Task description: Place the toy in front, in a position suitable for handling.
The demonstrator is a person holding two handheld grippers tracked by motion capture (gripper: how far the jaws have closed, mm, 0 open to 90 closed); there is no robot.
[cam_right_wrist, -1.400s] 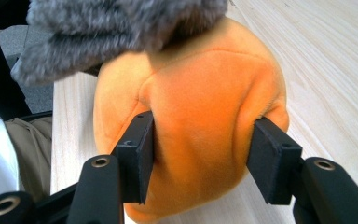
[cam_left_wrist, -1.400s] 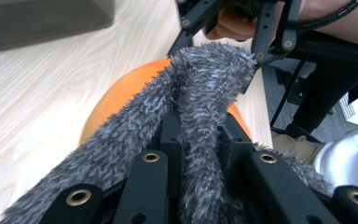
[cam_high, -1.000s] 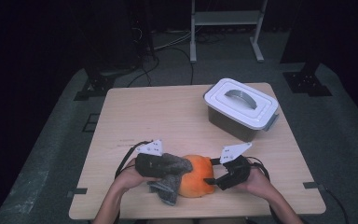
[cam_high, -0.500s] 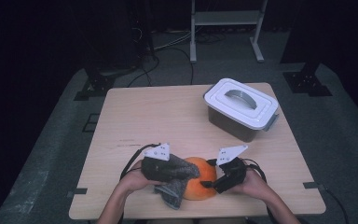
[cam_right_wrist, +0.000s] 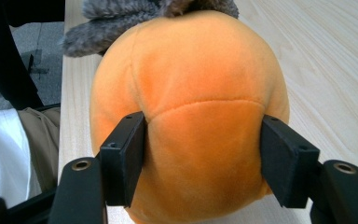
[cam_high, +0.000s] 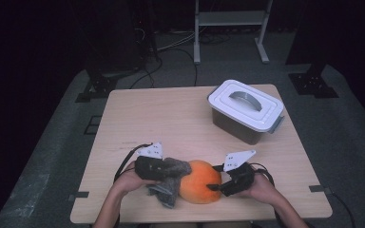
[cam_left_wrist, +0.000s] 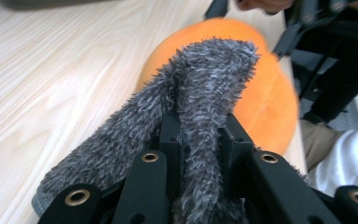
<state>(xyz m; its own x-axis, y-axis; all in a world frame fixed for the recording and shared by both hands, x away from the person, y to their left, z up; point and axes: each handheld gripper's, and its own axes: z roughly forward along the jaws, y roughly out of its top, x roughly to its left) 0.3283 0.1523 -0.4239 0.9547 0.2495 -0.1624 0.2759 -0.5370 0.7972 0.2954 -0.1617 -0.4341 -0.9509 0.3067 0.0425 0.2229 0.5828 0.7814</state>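
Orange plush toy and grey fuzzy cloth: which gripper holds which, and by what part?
The right gripper clamps the orange plush toy across its near end. The left gripper pinches a raised fold of the grey fuzzy cloth draped against the toy.

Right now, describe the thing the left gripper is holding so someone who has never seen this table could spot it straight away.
Start at the wooden table and go to its near edge, well away from the white lidded box at the far right. There the left gripper is shut on a grey shaggy cloth draped against the orange plush ball. It is the one dull, fuzzy thing; its neighbour is smooth and bright.
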